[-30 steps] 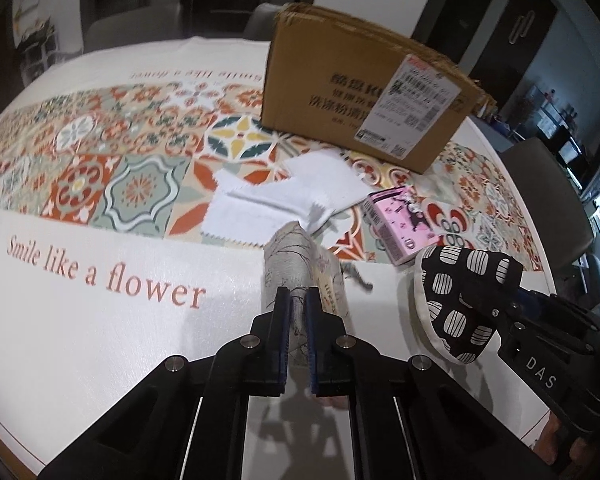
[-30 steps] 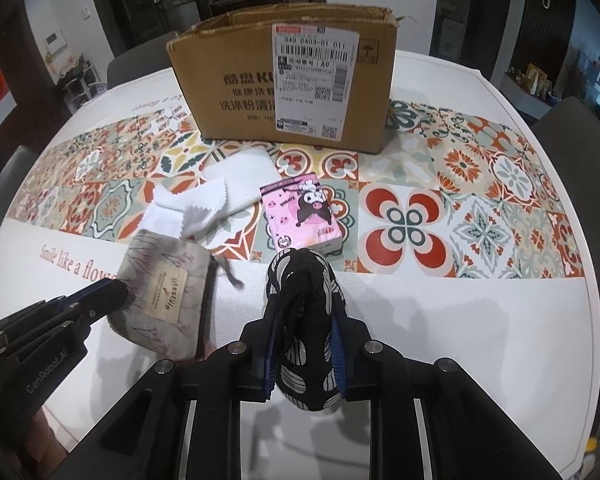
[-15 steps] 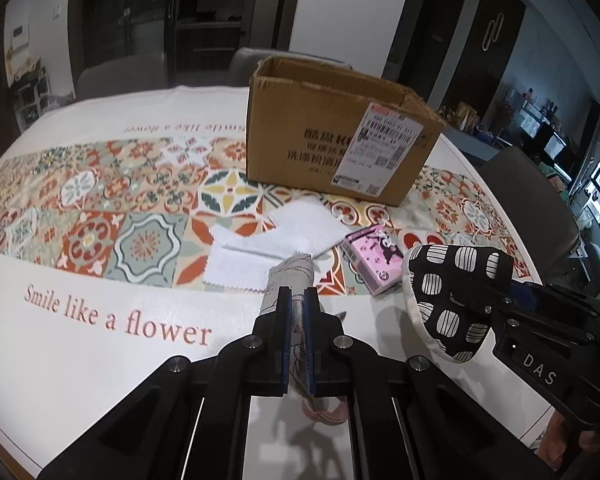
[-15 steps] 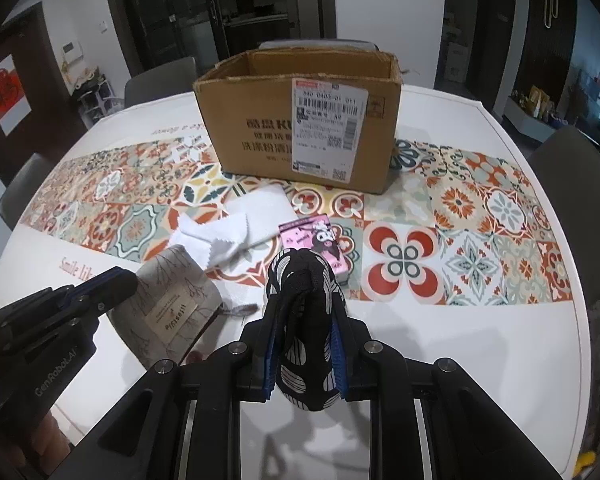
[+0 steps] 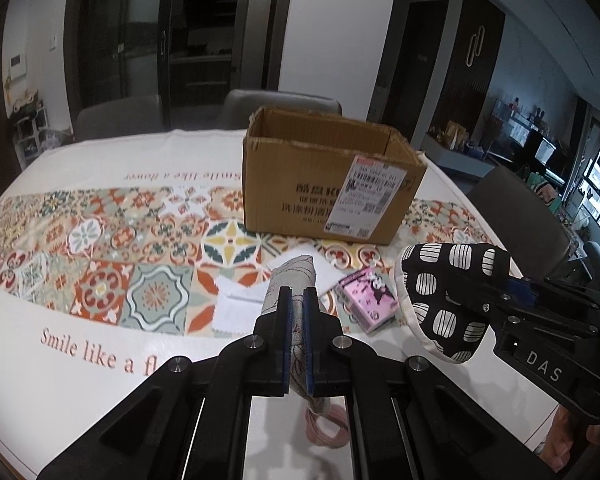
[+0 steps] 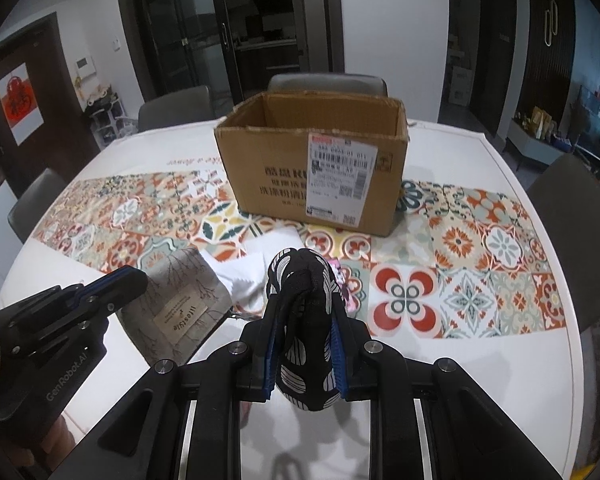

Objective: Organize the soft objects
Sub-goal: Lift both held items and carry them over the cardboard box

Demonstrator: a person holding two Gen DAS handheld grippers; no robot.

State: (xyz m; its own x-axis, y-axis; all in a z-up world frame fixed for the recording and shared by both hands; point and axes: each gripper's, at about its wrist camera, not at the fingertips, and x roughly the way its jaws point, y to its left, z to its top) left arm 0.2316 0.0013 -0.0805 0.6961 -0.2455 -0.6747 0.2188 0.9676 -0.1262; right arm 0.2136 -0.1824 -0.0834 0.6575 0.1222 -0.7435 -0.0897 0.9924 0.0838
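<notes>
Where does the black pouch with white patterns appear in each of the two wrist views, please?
Left wrist view: the black pouch is at the right, clamped in the right gripper, above the table and right of the pink packet.
Right wrist view: the pouch is at bottom centre, pinched in that camera's own gripper.
Shared landmark: the open cardboard box with the white shipping label, standing behind the pouch in both views.

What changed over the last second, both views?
Both claws rose off the table: the left claw lifted the grey pouch, the right claw lifted the black patterned pouch. Both grips stayed shut. The cardboard box, white cloths and pink packet stayed put.
</notes>
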